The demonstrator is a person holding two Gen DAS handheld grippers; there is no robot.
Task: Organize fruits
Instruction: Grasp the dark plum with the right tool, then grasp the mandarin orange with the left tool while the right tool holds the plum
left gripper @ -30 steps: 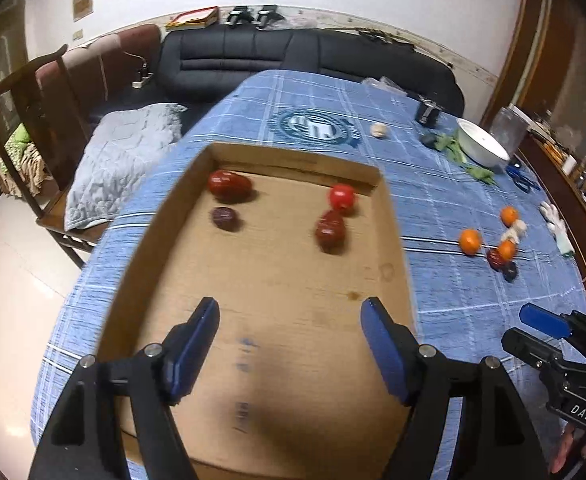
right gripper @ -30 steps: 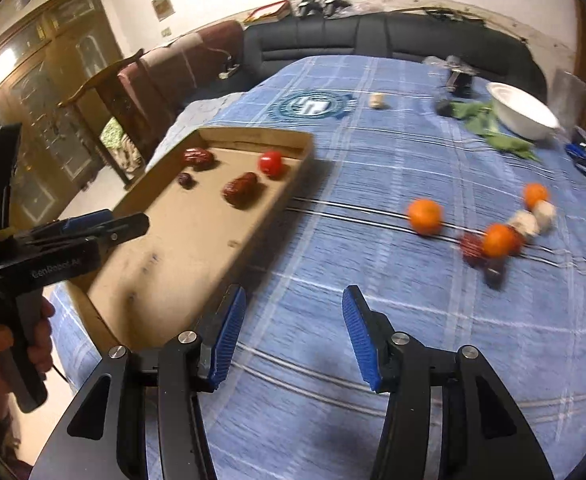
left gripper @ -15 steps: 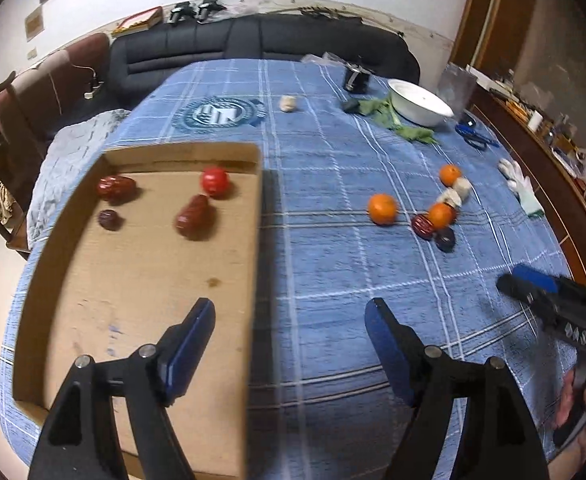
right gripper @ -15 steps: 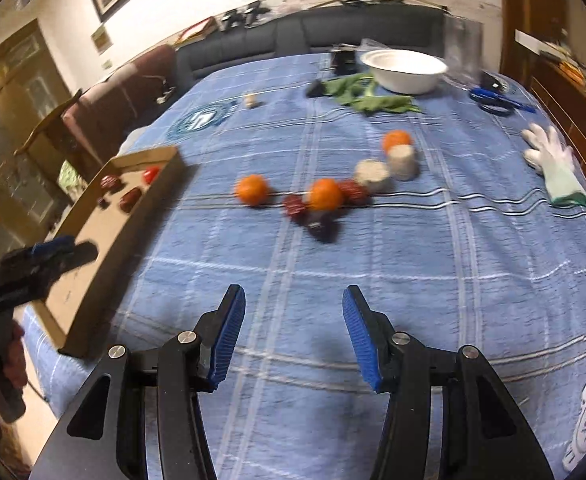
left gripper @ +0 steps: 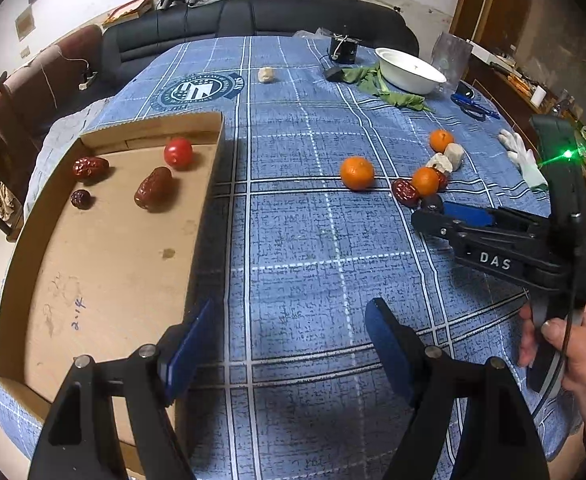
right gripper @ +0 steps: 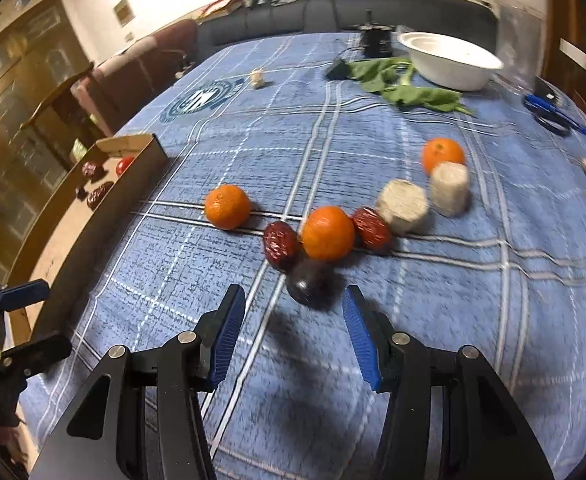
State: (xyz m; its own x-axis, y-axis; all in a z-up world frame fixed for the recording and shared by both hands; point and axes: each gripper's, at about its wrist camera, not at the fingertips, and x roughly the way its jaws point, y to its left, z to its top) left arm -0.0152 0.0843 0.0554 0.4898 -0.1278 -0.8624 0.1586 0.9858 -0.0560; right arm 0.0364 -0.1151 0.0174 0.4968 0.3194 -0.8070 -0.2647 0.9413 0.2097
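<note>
Since the right gripper (right gripper: pixel 291 334) has its jaws apart just short of the dark round fruit (right gripper: pixel 308 286), which lies on the desk (right gripper: pixel 473 320) touching a wrinkled red date (right gripper: pixel 280 243) and just below an orange (right gripper: pixel 327 233), it seems best to centre the pads on the dark fruit alone and close gently so the neighbours do not roll. The left gripper (left gripper: pixel 289 354), jaws also apart and empty, hangs over the desk beside the cardboard tray (left gripper: pixel 207 216), where a tomato (left gripper: pixel 178 152) and dates already lie.
</note>
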